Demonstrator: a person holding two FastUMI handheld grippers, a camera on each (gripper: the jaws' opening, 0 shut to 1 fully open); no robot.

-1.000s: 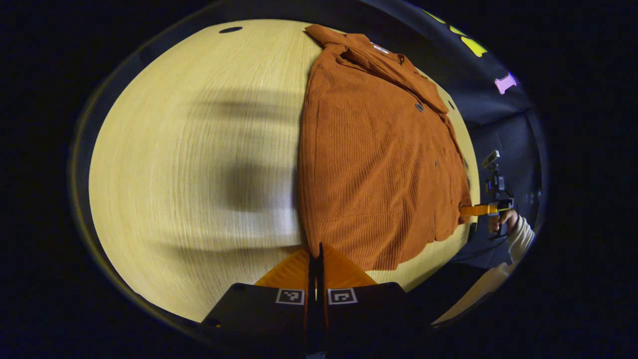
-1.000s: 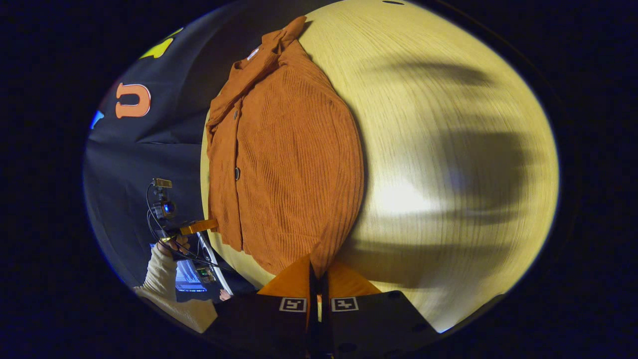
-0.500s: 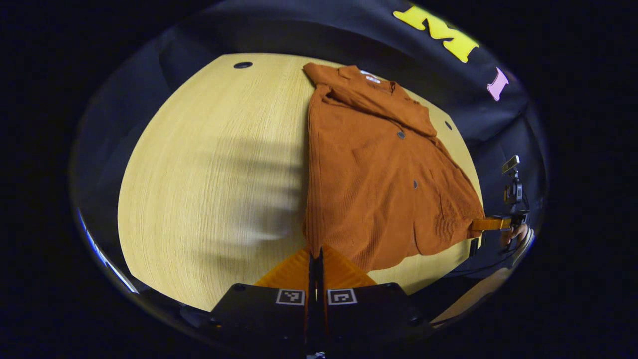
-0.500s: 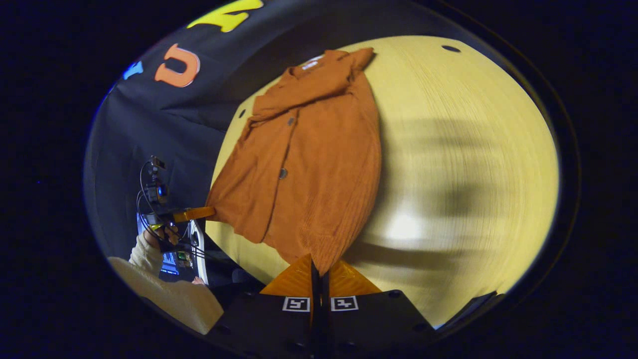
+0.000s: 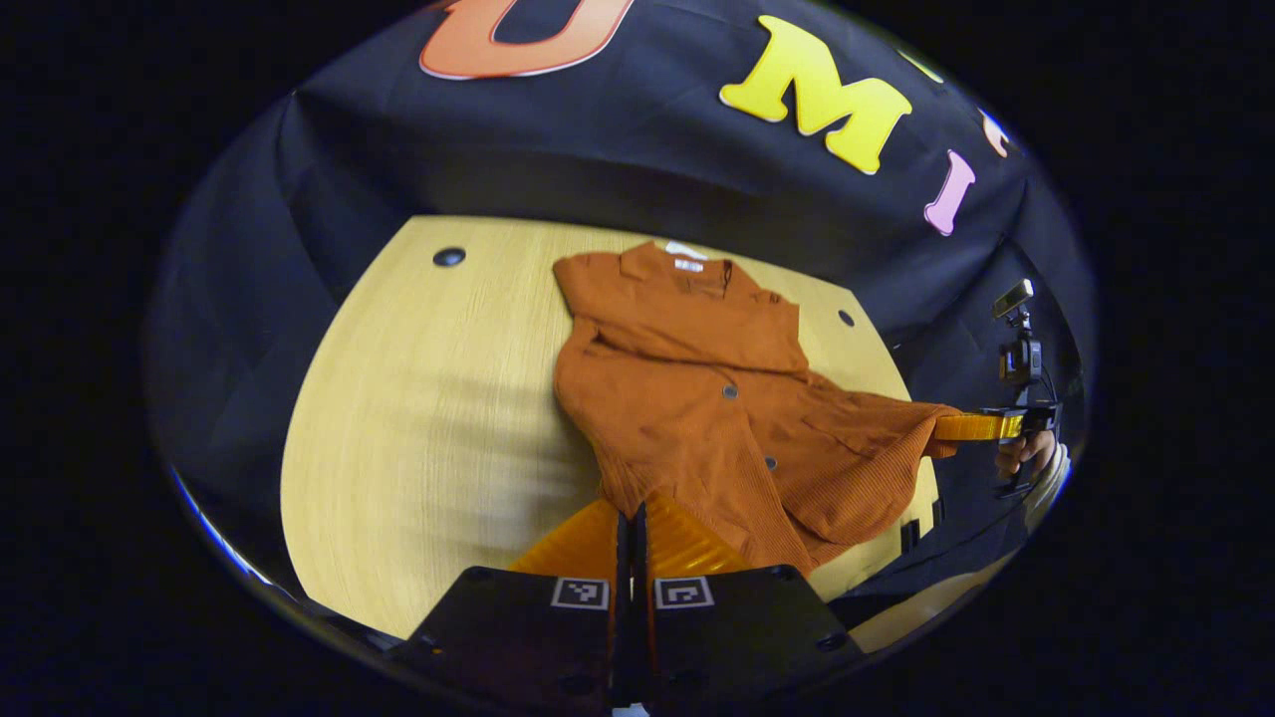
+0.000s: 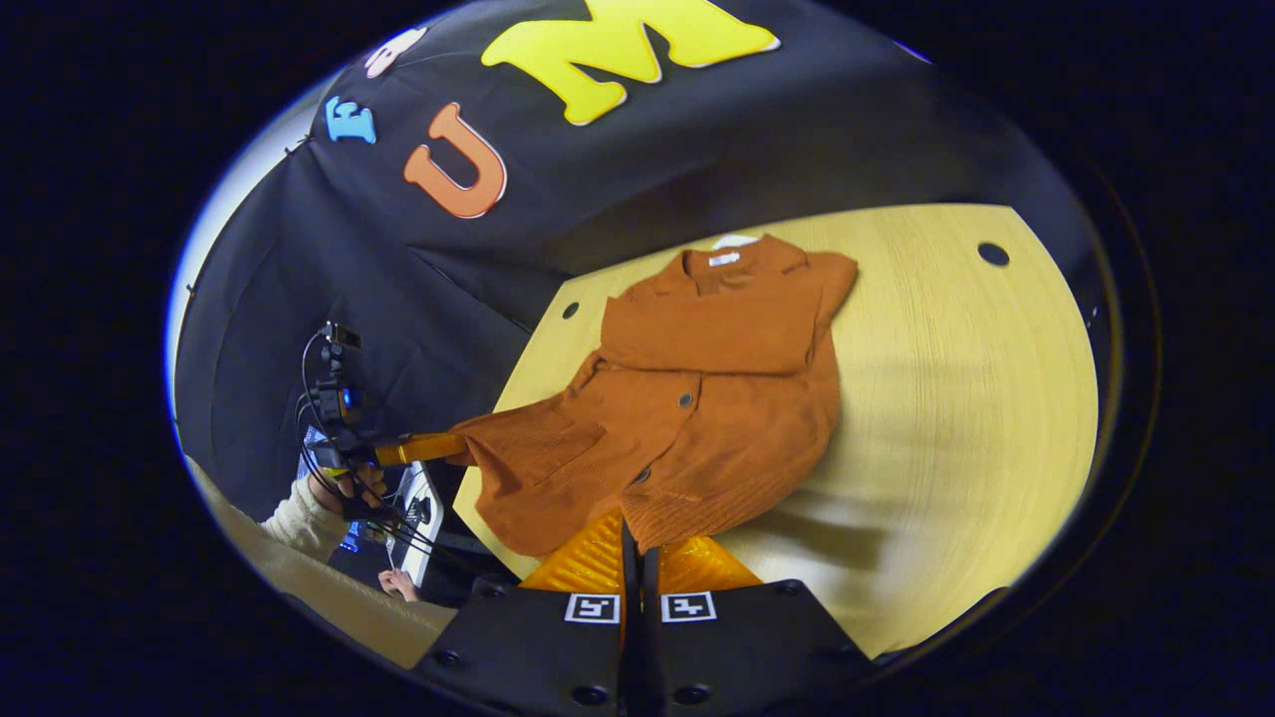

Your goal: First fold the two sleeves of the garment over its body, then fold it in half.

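An orange corduroy shirt (image 5: 697, 398) lies on the wooden table (image 5: 418, 418), collar toward the wall, with its sleeves folded across the chest. Its lower part is lifted off the table and stretched between the two grippers. In the left gripper view, my left gripper (image 5: 630, 513) is shut on one hem corner, while the right gripper (image 5: 971, 426) pinches the other corner farther off. In the right gripper view, my right gripper (image 6: 635, 528) is shut on the shirt (image 6: 717, 398) at its hem, and the left gripper (image 6: 423, 448) holds the far corner taut past the table (image 6: 956, 378) edge.
Small round holes (image 5: 448, 257) (image 6: 993, 253) mark the tabletop near the wall. A hand (image 6: 339, 488) in a cream sleeve holds the left gripper, with cables and a lit screen (image 6: 408, 508) below the table's near edge. Bare wood spreads beside the shirt.
Both grippers have risen and tilted up, lifting the hem off the table. The shirt's lower part now hangs stretched between them instead of lying flat.
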